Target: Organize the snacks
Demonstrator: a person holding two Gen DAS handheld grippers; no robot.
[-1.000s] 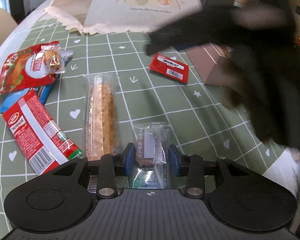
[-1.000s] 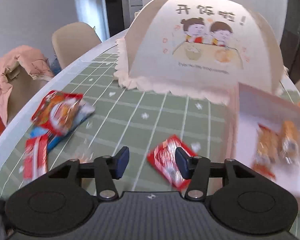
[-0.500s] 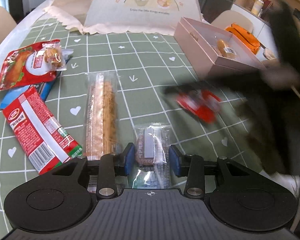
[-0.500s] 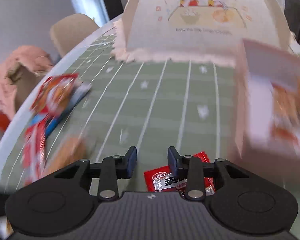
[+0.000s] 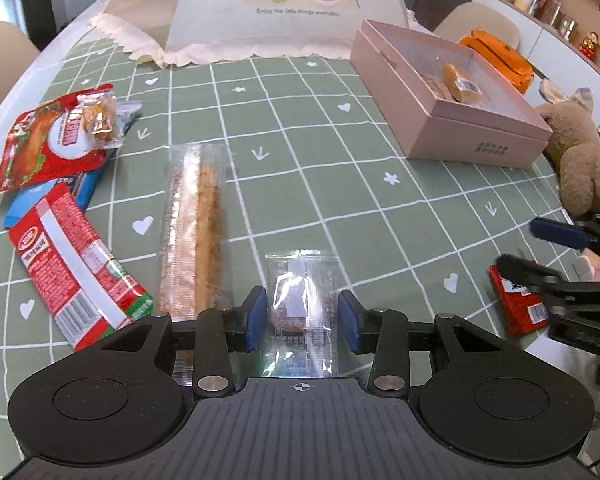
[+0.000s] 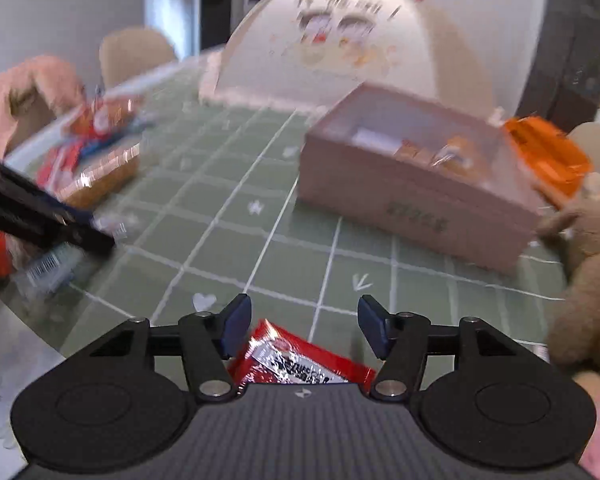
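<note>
My left gripper [image 5: 302, 320] is open around a clear-wrapped brown snack [image 5: 300, 304] lying on the green tablecloth; the pads stand a little off its sides. My right gripper [image 6: 302, 326] is open, with a small red packet [image 6: 296, 362] lying on the cloth between and under its fingers. The right gripper [image 5: 540, 252] and the red packet [image 5: 518, 300] also show in the left wrist view at the table's right edge. A pink open box [image 5: 452, 120] holding a few snacks stands at the back right.
A long clear pack of sticks [image 5: 194, 224], a long red packet [image 5: 76, 264], a red chicken pouch [image 5: 48, 140] on a blue pack and a small wrapped snack [image 5: 98, 120] lie left. A mesh food cover [image 5: 284, 8] stands behind. A plush toy [image 5: 580, 156] sits right.
The right gripper dragged the red packet from the table's middle to the near right edge and opened wider over it. The left gripper stayed around the clear-wrapped snack.
</note>
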